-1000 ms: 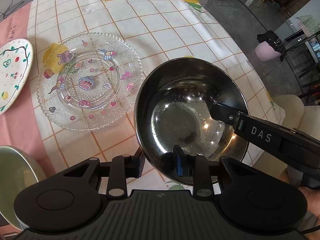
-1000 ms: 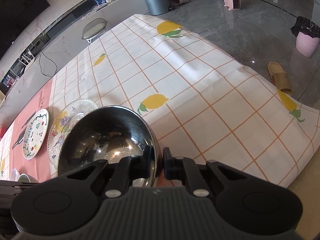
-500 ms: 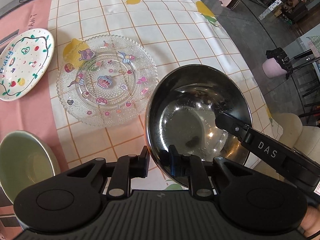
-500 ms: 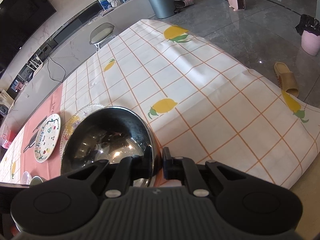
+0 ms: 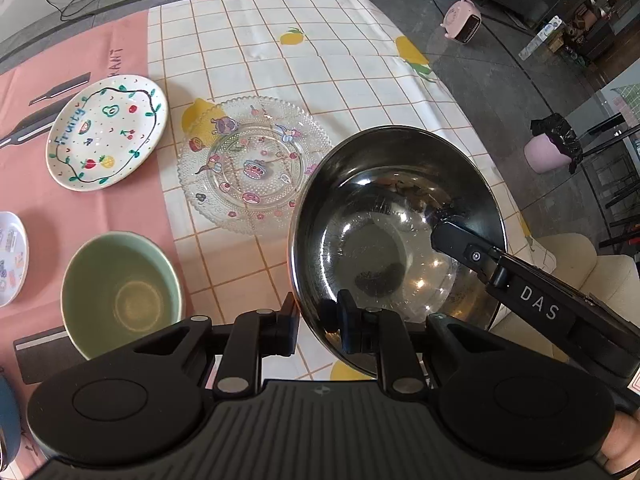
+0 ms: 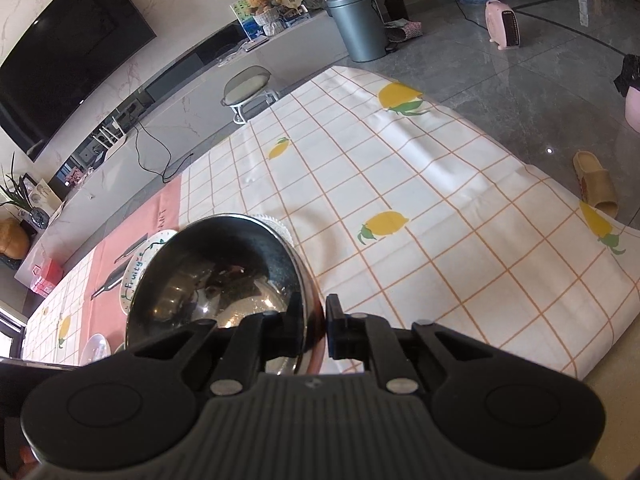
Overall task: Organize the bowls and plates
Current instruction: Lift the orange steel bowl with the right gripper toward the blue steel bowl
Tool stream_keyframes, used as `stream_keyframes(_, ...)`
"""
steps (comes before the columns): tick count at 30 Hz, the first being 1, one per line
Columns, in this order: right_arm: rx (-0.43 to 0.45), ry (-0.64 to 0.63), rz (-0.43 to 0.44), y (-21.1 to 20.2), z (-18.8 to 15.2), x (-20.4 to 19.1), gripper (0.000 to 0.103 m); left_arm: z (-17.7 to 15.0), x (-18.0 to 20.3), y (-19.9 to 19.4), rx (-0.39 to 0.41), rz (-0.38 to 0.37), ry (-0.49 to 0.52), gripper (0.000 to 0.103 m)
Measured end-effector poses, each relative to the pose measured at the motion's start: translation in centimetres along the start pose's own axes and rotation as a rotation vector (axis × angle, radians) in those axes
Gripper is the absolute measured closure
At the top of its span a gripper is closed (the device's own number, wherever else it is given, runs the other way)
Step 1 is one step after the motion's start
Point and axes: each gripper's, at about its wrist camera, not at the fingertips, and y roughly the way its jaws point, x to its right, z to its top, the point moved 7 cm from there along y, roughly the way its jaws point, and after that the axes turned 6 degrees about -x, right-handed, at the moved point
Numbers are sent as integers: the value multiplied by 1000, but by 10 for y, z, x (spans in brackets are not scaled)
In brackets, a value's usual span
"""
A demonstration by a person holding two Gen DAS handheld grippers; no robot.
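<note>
A steel bowl (image 5: 384, 240) hangs above the checked tablecloth, tilted and held by both grippers. My left gripper (image 5: 318, 320) is shut on its near rim, one finger outside and one inside. My right gripper (image 6: 314, 318) is shut on the rim at the bowl's (image 6: 224, 280) right side; its inner finger (image 5: 472, 254) reaches into the bowl. Left of the bowl lies a clear glass plate (image 5: 248, 168) with cartoon prints. Further left sit a white fruit-patterned plate (image 5: 106, 132) and a green bowl (image 5: 120, 292).
A small white dish (image 5: 10, 260) and a dark blue object (image 5: 6, 420) sit at the left edge. The table edge (image 6: 560, 184) drops to the floor on the right, where a slipper (image 6: 596, 188) lies. A cream chair (image 5: 576, 256) stands beside the table.
Both grippers rose with the steel bowl, lifting it higher above the cloth. The left jaws narrowed onto the rim. The green bowl and white plate came into the left view.
</note>
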Motion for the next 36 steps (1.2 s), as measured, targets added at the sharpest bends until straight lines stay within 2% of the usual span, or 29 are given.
stream_keyframes(5,45,-36,53,-27,-6,-23,92,-11,-9,-28,28,-3,6,81)
stream_keyframes(9,53,-72,90,-40,-13,-44,92,-25,-20,-50,50,29,16,81)
stream_keyframes(12,60,-90,131,-50,-21,-64,92,-37,-33,-70,61,24,2,81)
stream_keyframes(15,72,-127,165,-62,-30,-88,92,-51,-51,-91,106,29,13,81)
stream_keyframes(19,74,-209,196,-71,-48,-133,91,-70,-88,-108,106,22,-67,81)
stream_keyframes(23,39,-288,217,-65,-71,-173,91,-90,-125,-115,105,44,-136,81)
stream_keyframes(31,-50,-395,226,-35,-113,-235,91,-119,-193,-110,100,19,-255,80)
stream_keyframes(36,-64,-444,239,-22,-124,-264,91,-133,-218,-118,172,25,-264,81)
